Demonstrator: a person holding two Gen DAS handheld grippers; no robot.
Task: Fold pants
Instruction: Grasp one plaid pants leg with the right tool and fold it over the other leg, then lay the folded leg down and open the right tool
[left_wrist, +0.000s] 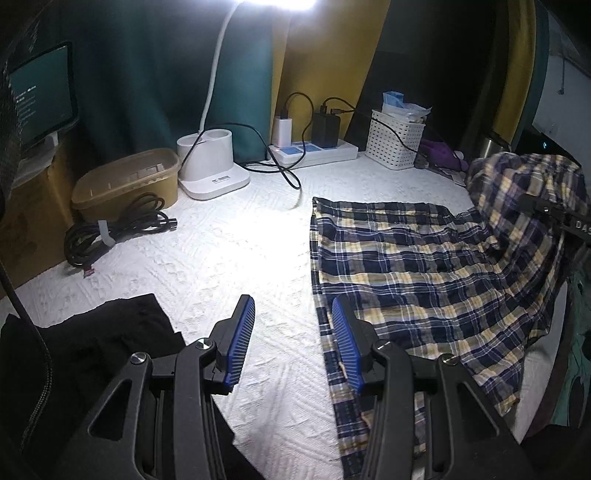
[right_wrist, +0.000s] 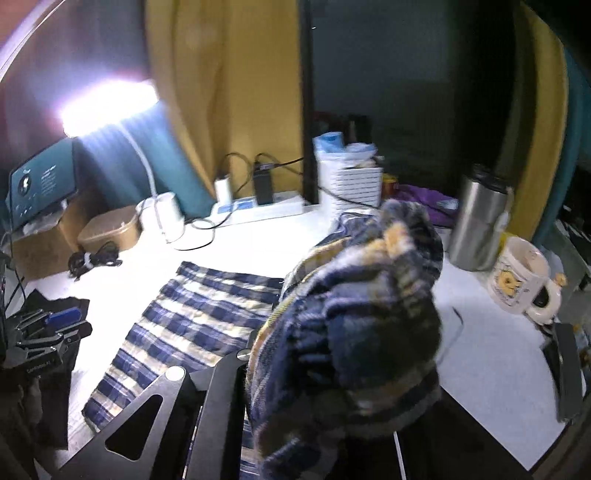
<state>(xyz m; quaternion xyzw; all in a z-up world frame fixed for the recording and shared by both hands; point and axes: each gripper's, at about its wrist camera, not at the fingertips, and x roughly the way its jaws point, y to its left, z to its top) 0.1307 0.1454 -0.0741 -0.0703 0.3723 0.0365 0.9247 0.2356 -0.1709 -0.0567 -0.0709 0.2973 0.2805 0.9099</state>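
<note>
Left wrist view: the left gripper (left_wrist: 293, 332) hovers with jaws apart and nothing between them, at the near edge of the plaid pants (left_wrist: 406, 266), which lie on the white cloth (left_wrist: 221, 258) in front of the power strip (left_wrist: 314, 151). Right wrist view: the right gripper (right_wrist: 295, 369), jaws clamped on bunched pants fabric, lifts it in front of the power strip.

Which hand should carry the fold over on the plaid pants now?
Right. The right gripper is shut on a raised bunch of the plaid pants; the left gripper hangs open and empty at their near edge.
</note>
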